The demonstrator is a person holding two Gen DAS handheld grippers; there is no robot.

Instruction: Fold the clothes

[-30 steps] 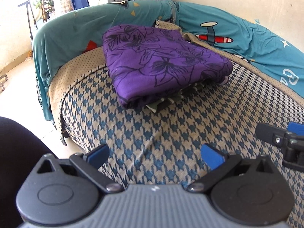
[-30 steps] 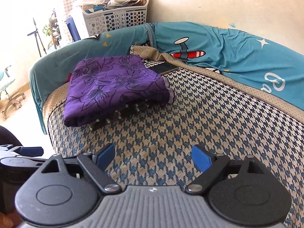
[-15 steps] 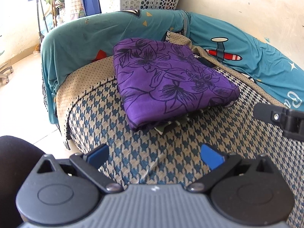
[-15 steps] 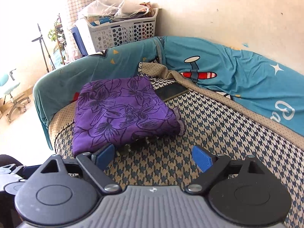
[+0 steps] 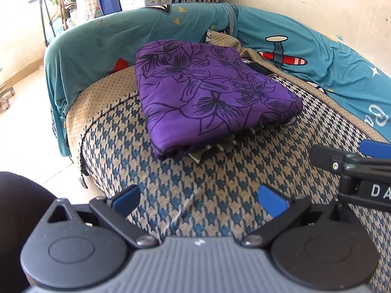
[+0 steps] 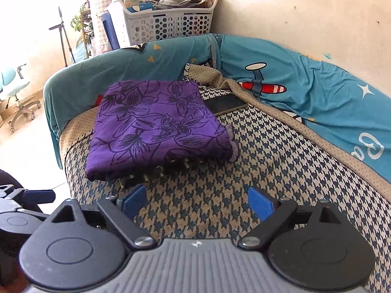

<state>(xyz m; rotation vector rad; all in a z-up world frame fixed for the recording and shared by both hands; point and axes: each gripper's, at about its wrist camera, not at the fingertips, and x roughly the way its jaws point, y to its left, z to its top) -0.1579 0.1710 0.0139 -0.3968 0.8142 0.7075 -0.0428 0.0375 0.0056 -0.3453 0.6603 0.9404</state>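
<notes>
Both wrist views downward over shared sofa.

Sunlight is washing over the pale floor; a laundry basket is sitting against the cream wall behind the sofa.

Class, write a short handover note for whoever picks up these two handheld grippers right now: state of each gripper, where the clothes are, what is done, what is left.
Left gripper: open, empty, above the houndstooth seat.
Right gripper: open, empty, also above the seat.
Purple floral garment: folded flat, lying on a striped garment near the sofa's corner; neither gripper touches it.
A phone lies beside the pile.
Done: the purple piece looks folded and stacked.
Left: no unfolded clothes are in view; look around for more.
</notes>
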